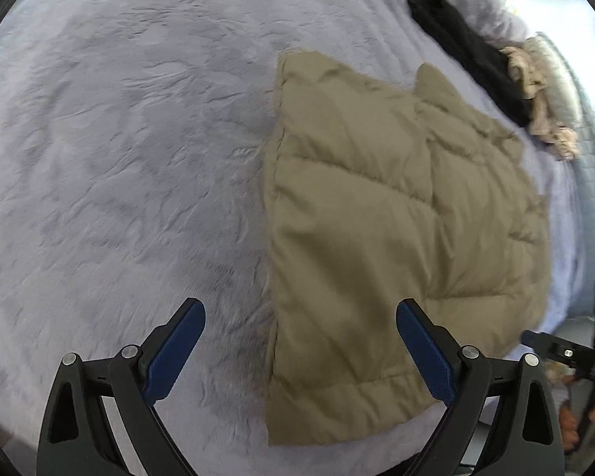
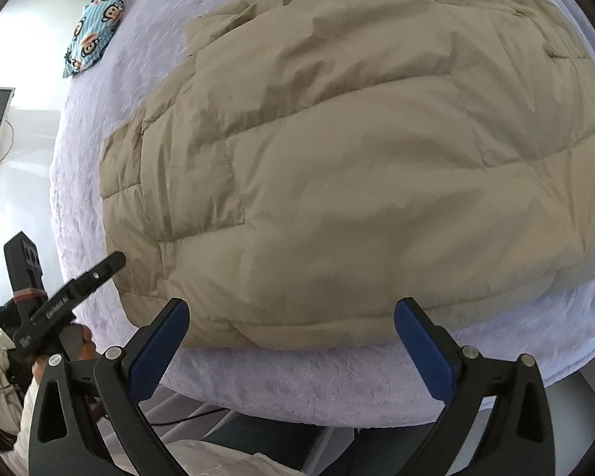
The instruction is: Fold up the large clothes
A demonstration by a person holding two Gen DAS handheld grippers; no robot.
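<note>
From the left wrist view, the left gripper (image 1: 300, 351) hangs wide open with nothing between its blue pads, pointing steeply down over the bed (image 1: 119, 139). The tan puffer jacket (image 1: 377, 218) lies flat on the right half of this view, its straight left edge running near to far and its banded hem nearest the camera. It is quilted into soft, puffy panels of smooth, slightly shiny cloth. The bed cover is pale lilac plush with a ruffled nap. At the far right lie a black garment (image 1: 468, 47) and a crumpled beige cloth (image 1: 535, 91), well apart from the jacket. The tip of the right gripper (image 1: 551, 347) shows at the right edge.

From the right wrist view, the right gripper (image 2: 291, 341) also stands fully open and empty, just over the near edge of the jacket (image 2: 357, 158), which fills most of the view and bulges thickly. A blue cartoon-print pouch (image 2: 93, 35) rests at the far left on the bed (image 2: 297, 380).

The jacket looks laid out or partly folded, with both grippers between grasps. The next move probably calls for each gripper to pinch an edge or corner; the padding is thick and springy, so a deep bite would help.
</note>
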